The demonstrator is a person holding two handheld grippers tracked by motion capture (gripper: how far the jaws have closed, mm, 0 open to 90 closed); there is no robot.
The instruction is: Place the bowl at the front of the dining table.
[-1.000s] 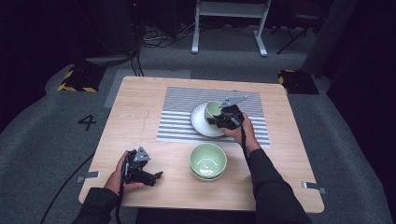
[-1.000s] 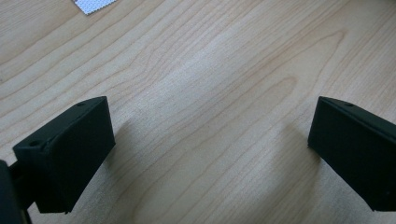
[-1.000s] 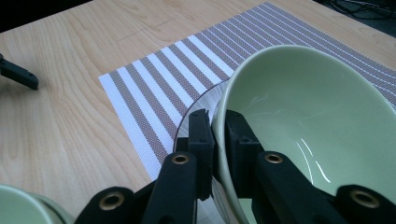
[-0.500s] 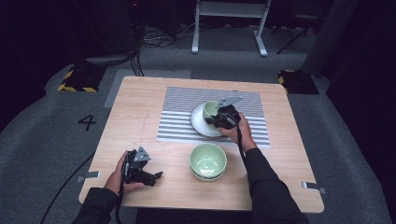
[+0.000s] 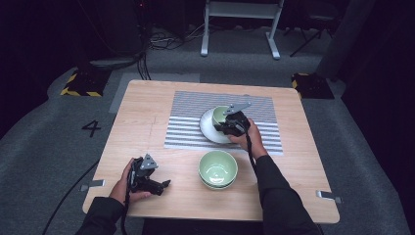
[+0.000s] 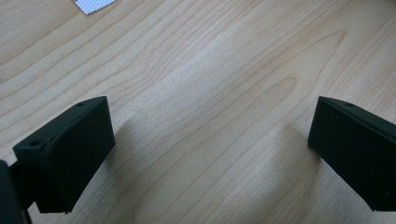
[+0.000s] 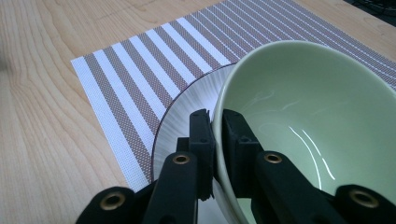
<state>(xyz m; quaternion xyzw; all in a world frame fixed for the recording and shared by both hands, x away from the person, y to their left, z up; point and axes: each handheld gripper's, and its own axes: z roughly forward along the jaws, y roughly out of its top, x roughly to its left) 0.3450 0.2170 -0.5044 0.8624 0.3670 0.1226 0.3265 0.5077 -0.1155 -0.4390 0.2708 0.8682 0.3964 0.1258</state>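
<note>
On a light wooden table (image 5: 147, 122) amid grey carpet, the right gripper (image 7: 217, 135) clamps the green bowl (image 7: 308, 121) at center frame, the left gripper (image 6: 205, 154) gaping lower left.

Bare wood lies open across the left half of the table (image 5: 142, 122). Stacked green bowls (image 5: 218, 169) block the near centre. White plate (image 5: 209, 128) on the striped mat (image 5: 191, 125) occupies mid-table. Open strip along the right edge.

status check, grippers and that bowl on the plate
Right gripper shut on green bowl rim, over white plate. Left gripper open, idle on table. Stacked green bowls near, not blocking.
</note>
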